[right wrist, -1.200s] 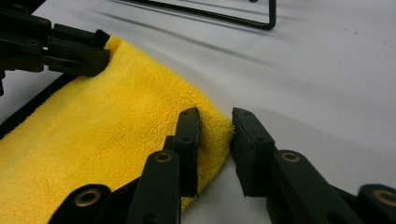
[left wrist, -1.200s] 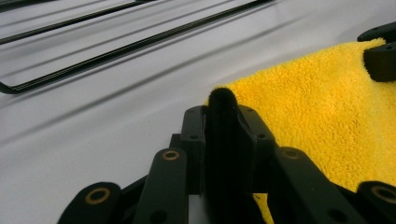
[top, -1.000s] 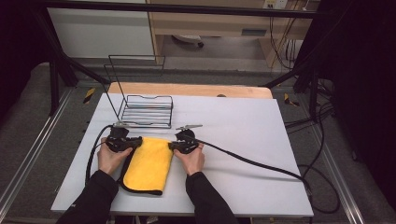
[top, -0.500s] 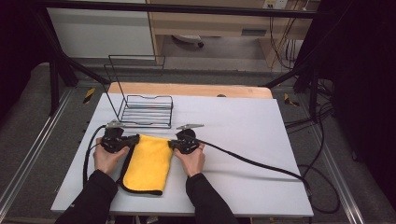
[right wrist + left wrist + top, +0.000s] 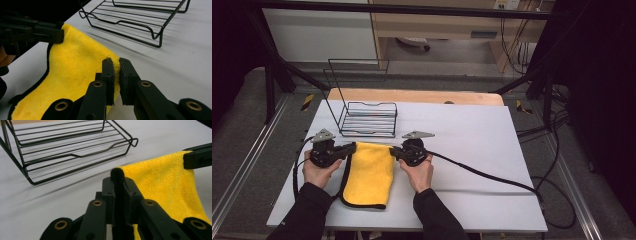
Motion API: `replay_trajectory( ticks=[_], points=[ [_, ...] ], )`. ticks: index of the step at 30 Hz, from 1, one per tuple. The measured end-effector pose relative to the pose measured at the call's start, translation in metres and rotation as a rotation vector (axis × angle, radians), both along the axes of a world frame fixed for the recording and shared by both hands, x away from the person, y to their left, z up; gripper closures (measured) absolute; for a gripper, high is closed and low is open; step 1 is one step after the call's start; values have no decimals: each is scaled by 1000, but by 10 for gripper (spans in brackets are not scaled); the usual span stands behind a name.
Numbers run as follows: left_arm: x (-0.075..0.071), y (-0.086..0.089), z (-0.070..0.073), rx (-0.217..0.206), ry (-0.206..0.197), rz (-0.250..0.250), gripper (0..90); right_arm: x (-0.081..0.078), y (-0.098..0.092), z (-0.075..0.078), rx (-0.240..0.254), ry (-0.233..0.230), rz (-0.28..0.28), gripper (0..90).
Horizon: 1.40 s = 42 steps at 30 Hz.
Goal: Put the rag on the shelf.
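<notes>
Hidden or cut off: in the high view the forearms run off the bottom edge. The wire rack (image 5: 367, 119) is cropped at the top in both gripper views. In the left gripper view the cloth's black-trimmed corner is buried between the jaws, just a dark nub poking above them.

Yellow cloth (image 5: 369, 172): on the white table (image 5: 492, 145), just in front of the rack, its far edge lifted and stretched between the two grippers (near end lies on the table).

Left gripper (image 5: 351, 148): jaws clamped narrow on the cloth's far left corner. Right gripper (image 5: 394, 152): jaws pinched on the far right corner.

Pose: both hands low over the table, grippers level, tips pointing inward at each other.
</notes>
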<state>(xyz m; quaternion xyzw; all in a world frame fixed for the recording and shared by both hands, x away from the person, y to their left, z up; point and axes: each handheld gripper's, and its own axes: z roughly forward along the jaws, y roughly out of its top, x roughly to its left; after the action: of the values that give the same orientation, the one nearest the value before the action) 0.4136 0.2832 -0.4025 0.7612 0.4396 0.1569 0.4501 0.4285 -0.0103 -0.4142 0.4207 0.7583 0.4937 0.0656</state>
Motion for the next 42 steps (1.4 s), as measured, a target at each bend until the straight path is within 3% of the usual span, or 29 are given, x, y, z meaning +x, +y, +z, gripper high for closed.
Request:
replay_trajectory(
  ticks=[6,20,42],
  points=[
    [-10,1,10,7,-47,1,807,-8,0,12,-1,-51,26,837],
    [-22,8,33,-40,-112,28,808,-21,3,44,14,-158,61,838],
    [-43,12,68,-96,-256,76,809,-30,6,88,20,-309,92,840]
  ],
)
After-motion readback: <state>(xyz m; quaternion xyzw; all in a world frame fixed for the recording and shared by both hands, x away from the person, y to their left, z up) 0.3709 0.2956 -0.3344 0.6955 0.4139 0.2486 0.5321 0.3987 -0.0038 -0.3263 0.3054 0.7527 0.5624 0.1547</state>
